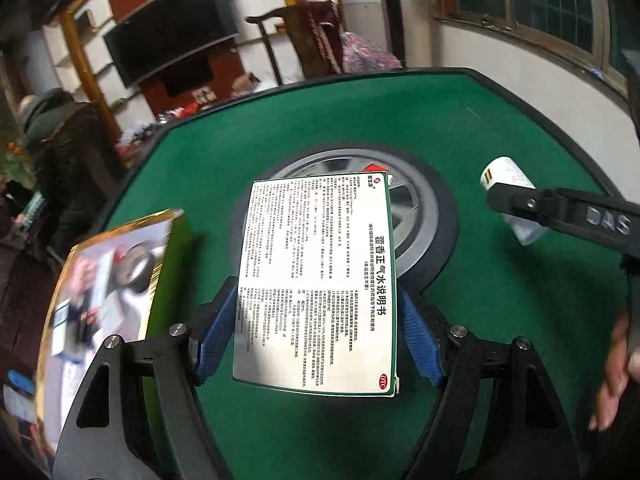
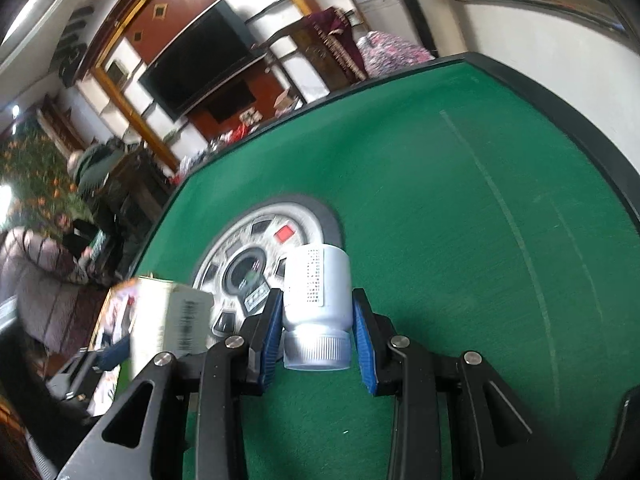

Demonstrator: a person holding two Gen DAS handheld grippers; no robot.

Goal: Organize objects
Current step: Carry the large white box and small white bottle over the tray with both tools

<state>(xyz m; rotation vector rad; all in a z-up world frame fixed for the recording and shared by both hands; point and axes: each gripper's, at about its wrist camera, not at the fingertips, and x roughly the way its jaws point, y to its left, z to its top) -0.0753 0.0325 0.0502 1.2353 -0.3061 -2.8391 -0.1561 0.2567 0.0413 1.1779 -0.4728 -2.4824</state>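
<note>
Green-edged medicine box (image 1: 316, 280), white bottle (image 2: 318, 292)

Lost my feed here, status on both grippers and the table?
Left gripper clamped on medicine box. Right gripper clamped on white bottle. Glossy box at table's left edge; green table ahead open.

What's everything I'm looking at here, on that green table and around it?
Medicine box: one, white with green edge and printed text, between the left gripper's pads.
Bottle: one, white with ribbed cap, clamped in the right gripper.
Glossy box: one, green and gold, at the table's left edge.
Table: one, green felt, dark rim, round grey centre panel.
Television: one, black, on the far wall.
Left gripper: black, blue pads.
Right gripper: black, blue pads.
Hand: one, at the right edge.
</note>
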